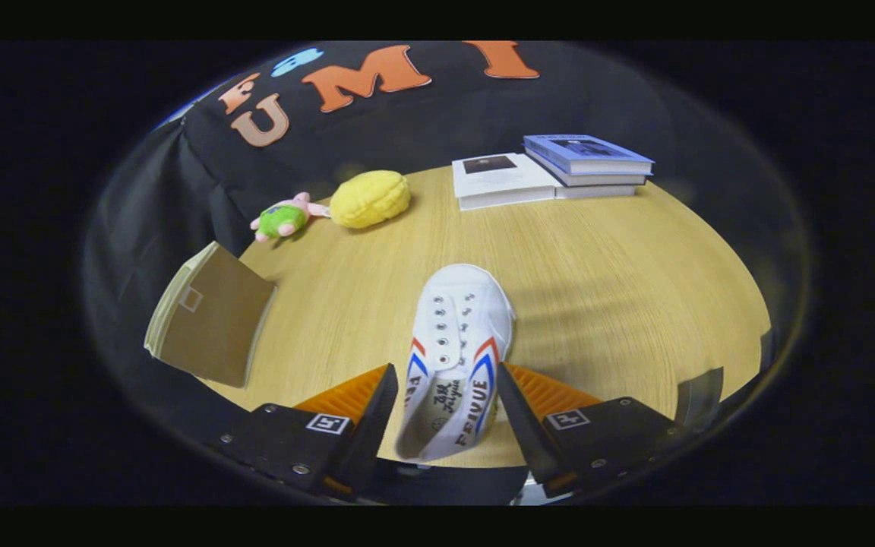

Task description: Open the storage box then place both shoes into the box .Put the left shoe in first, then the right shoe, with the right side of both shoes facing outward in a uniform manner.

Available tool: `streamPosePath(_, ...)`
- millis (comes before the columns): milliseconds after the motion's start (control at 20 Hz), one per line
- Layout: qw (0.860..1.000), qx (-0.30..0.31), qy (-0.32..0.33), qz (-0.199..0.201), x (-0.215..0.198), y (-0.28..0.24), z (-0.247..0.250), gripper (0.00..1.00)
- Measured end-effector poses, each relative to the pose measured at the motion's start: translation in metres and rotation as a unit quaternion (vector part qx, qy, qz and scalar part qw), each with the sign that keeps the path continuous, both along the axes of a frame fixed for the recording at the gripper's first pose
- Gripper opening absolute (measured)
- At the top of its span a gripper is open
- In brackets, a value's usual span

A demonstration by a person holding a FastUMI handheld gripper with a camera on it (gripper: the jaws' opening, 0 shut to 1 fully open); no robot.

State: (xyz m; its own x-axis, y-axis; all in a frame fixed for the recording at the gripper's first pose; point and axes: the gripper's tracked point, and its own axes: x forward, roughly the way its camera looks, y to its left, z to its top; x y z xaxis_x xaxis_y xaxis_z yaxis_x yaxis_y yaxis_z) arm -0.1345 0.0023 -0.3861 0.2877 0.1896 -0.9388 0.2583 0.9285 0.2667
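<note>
**Shoe framed between the fingers, grasp not yet closed**

Gripper poised low over the round wooden table, fingers spread wide to either side of a white canvas sneaker. Sneaker lying between the fingers, heel end nearest the camera, toe pointing ahead toward the far side of the table; red and blue stripes on both flanks, eyelets empty of laces. Visible gap on the left between the finger and the canvas; on the right, the finger just beside the shoe's flank, contact not clear enough to call. No sign of a pinch.

Judged as the pick-up step for a shoe. Cannot tell from here whether left or right shoe. Whether the box stands open cannot be judged.

Off to the left, at the table's edge, a tan box-like object with a small square mark, tilted; possibly the storage box or its lid, too ambiguous to say.

Clutter well beyond the fingers: green and pink plush toy, yellow plush just beside it, stack of books further right.

Next move, by judgement: close squarely on the sneaker's sides near the heel collar, firm enough to stop the soft canvas folding, then lift level. Worth confirming which shoe before carrying, and keeping the right side turned outward on placement.
</note>
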Motion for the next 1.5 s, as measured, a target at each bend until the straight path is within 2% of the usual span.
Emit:
streamPosePath(150,1.0,0.027,0.002,-0.017,-0.002,0.001,-0.011,0.71)
streamPosePath(300,0.999,0.026,0.02,-0.033,-0.008,-0.003,-0.039,0.58)
streamPosePath(350,0.998,0.035,0.019,-0.053,-0.007,-0.004,-0.035,0.49)
streamPosePath(550,0.996,0.045,0.01,-0.081,-0.004,-0.008,-0.035,0.24)
streamPosePath(700,0.994,0.051,0.012,-0.096,0.003,0.004,-0.036,0.19)
streamPosePath(900,0.991,0.095,-0.01,-0.091,0.035,0.045,-0.011,0.19)
streamPosePath(1250,0.984,0.156,-0.069,-0.056,0.111,0.142,0.068,0.19)
streamPosePath(1500,0.977,0.185,-0.103,-0.003,0.151,0.231,0.118,0.18)
